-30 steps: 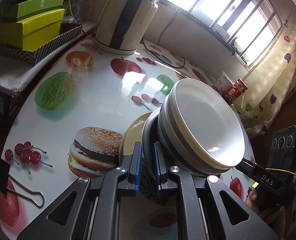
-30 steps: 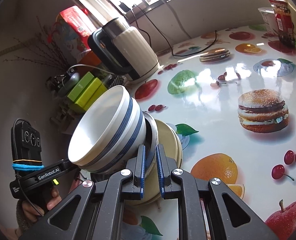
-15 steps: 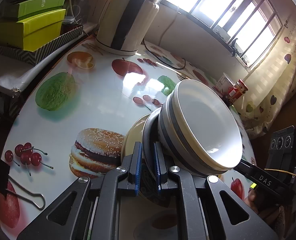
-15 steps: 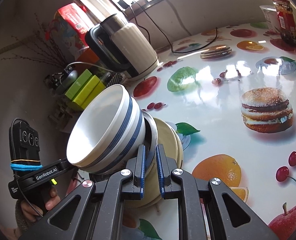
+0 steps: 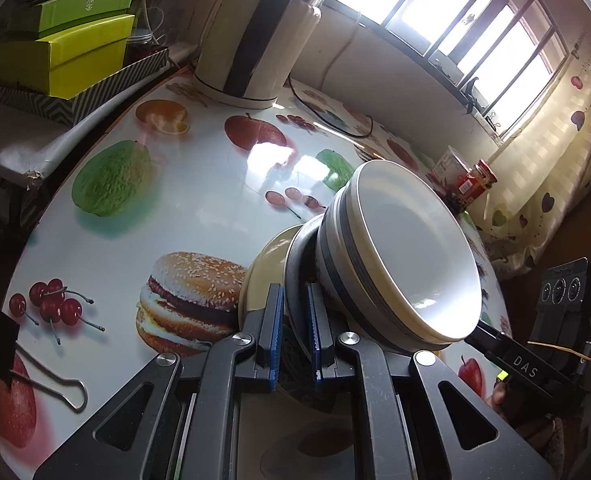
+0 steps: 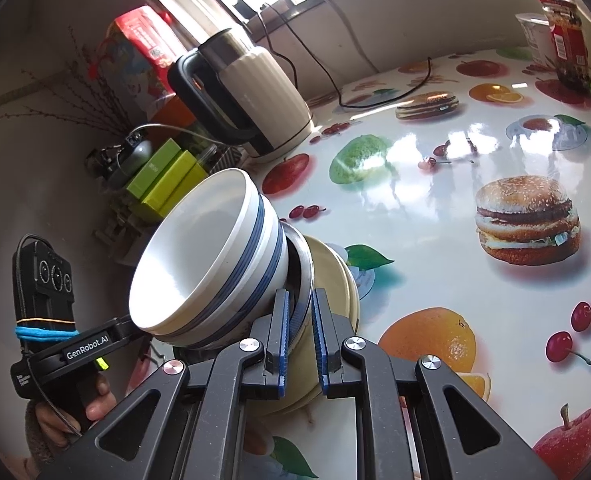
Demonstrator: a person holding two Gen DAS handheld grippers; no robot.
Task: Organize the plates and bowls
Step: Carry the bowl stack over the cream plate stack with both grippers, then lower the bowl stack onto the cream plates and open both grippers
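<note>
Two handheld grippers, one from each side, pinch a tilted stack of crockery above a fruit-and-burger printed table (image 5: 199,200). In the left wrist view, the left gripper (image 5: 295,336) has its blue-padded jaws drawn nearly together on the rim of a grey plate (image 5: 295,280), which passes straight between the pads. In the right wrist view, the right gripper (image 6: 298,338) is likewise clamped tight on the opposite rim of the same grey plate (image 6: 301,276).

Behind the grey plate in each view sits a cream plate (image 5: 263,264), outside the jaws and on the table side. On the plate's upper face rest two nested white bowls (image 5: 407,256) with blue bands, tipped so their open mouths face away from each camera, towards the opposite gripper. The stack sits clear of the tabletop.

A hand (image 6: 95,400) grips the left tool's handle at lower left of the right view.

Further off on the table stand a binder clip (image 5: 35,368), a white kettle (image 6: 251,104) with black handle, green boxes (image 5: 63,44) and a red-labelled jar (image 6: 567,40) near the window.
</note>
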